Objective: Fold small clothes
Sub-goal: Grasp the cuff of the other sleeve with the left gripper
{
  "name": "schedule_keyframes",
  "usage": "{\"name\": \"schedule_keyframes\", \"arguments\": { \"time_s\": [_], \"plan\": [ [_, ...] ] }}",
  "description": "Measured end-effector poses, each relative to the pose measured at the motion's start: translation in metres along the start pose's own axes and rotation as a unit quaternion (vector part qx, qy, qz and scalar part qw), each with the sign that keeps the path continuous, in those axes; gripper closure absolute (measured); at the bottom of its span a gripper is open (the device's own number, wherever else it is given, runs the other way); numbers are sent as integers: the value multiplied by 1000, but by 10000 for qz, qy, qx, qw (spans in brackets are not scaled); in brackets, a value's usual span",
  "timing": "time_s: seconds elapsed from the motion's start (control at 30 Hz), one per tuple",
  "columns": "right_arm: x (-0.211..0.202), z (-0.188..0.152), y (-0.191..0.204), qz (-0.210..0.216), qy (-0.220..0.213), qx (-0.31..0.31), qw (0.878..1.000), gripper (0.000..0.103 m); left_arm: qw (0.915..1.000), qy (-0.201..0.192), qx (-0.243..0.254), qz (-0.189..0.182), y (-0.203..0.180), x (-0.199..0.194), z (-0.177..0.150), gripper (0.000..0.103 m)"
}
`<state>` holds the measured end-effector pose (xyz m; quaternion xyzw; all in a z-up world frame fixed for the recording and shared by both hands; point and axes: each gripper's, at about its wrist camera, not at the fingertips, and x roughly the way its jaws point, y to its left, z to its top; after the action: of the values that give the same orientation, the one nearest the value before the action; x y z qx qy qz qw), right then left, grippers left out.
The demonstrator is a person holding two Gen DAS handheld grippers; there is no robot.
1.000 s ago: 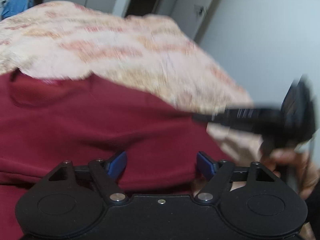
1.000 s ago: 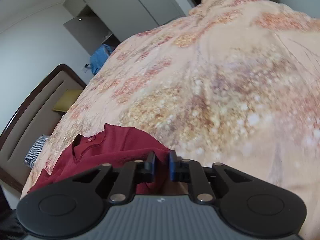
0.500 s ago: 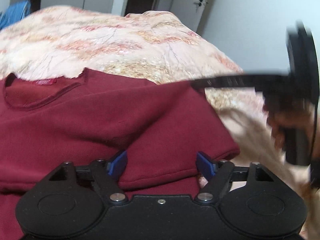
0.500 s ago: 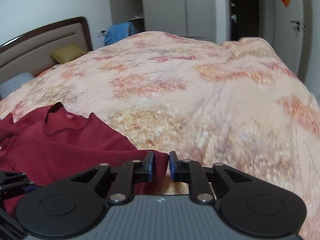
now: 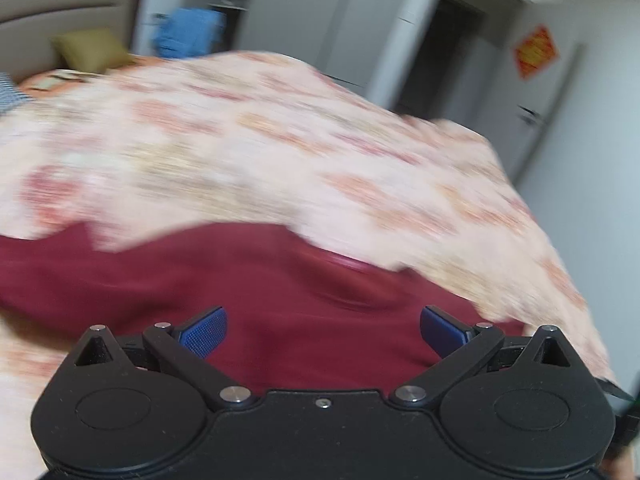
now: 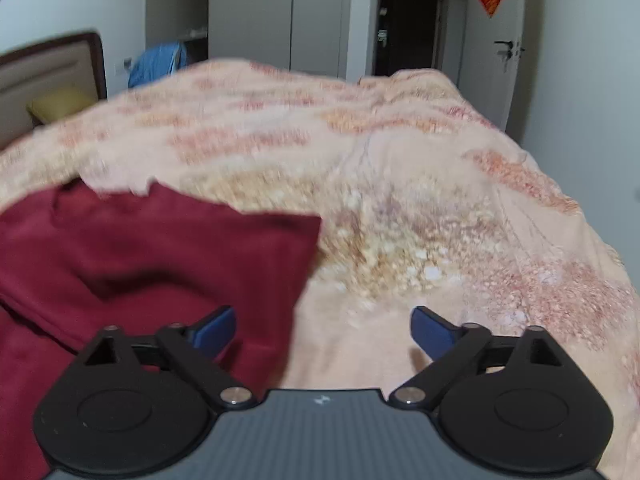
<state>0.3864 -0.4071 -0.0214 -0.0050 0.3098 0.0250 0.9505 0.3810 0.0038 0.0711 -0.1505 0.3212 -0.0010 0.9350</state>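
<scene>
- Left gripper (image 5: 323, 330): jaws wide apart, just been opening. Nothing clamped; blue pads (image 5: 204, 332) stand clear over the dark red top (image 5: 248, 280).
- Right gripper (image 6: 322, 332): jaws wide apart too, just been opening from near-together. Nothing between the pads; the left one sits over the red cloth's edge, the right one over bare bedspread (image 6: 440, 220).
- Dark red top lies flat on the bed. The left view has it filling the band from 9 to 3 o'clock right ahead of the jaws. The right view has it at 8–10 o'clock, with a folded corner poking toward centre.
- Only the left view shows a curved seam at about 1 o'clock of centre, probably the neckline; motion blur, can't confirm.
- Floral bedspread runs from the garment out to the far edge in both views.
- Far: headboard (image 6: 52, 68) and yellow pillow (image 5: 92, 48) at 10 o'clock, blue cloth (image 6: 158, 62) at 11.
- Grey wardrobe (image 6: 276, 16) at 12, dark doorway just right of it.
- Door handle (image 6: 505, 46) is sharp only in the right view; red wall sign (image 5: 536, 54) at 1–2 o'clock in both.
</scene>
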Motion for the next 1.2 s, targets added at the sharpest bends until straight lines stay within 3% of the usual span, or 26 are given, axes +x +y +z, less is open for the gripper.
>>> {"name": "schedule_keyframes", "arguments": {
  "time_s": [0.17,0.37,0.5,0.57,0.67,0.8,0.87,0.9,0.97,1.0,1.07,1.13,1.2],
  "plan": [
    [-57,2,37,550,-234,43,9982,0,9939,-130,-561,941,121,-44,17,1],
    [-105,-24,108,1179,-49,-48,9930,0,9711,-133,-1434,1902,275,-80,25,1],
    [-116,-52,151,1437,193,122,9894,0,9603,-259,-2030,1895,352,-81,20,1],
    [-117,-65,168,1531,317,269,9873,0,9580,-195,-2293,1713,378,-70,16,13],
    [-117,-78,187,1650,560,471,9836,0,9557,-69,-2693,1189,386,-49,4,26],
    [-115,-85,204,1737,699,517,9809,0,9562,-44,-2906,361,364,-25,-7,27],
    [-114,-86,207,1688,729,453,9819,0,9535,1,-3007,203,351,-11,-13,28],
    [-113,-86,209,1682,745,405,9821,0,9515,-47,-3064,270,348,-4,-14,31],
    [-114,-87,211,1664,763,356,9825,0,9464,-269,-3167,574,344,4,-13,63],
    [-116,-87,211,1677,761,355,9823,0,9426,-380,-3233,738,344,5,-11,70],
    [-118,-87,210,1691,741,401,9820,0,9378,-571,-3238,1110,342,5,-4,95],
    [-120,-87,208,1733,722,443,9812,0,9464,-702,-2820,1410,332,0,12,98],
    [-120,-88,205,1739,703,474,9811,0,9617,-847,-1935,1745,309,-9,36,99]
  ]
}}
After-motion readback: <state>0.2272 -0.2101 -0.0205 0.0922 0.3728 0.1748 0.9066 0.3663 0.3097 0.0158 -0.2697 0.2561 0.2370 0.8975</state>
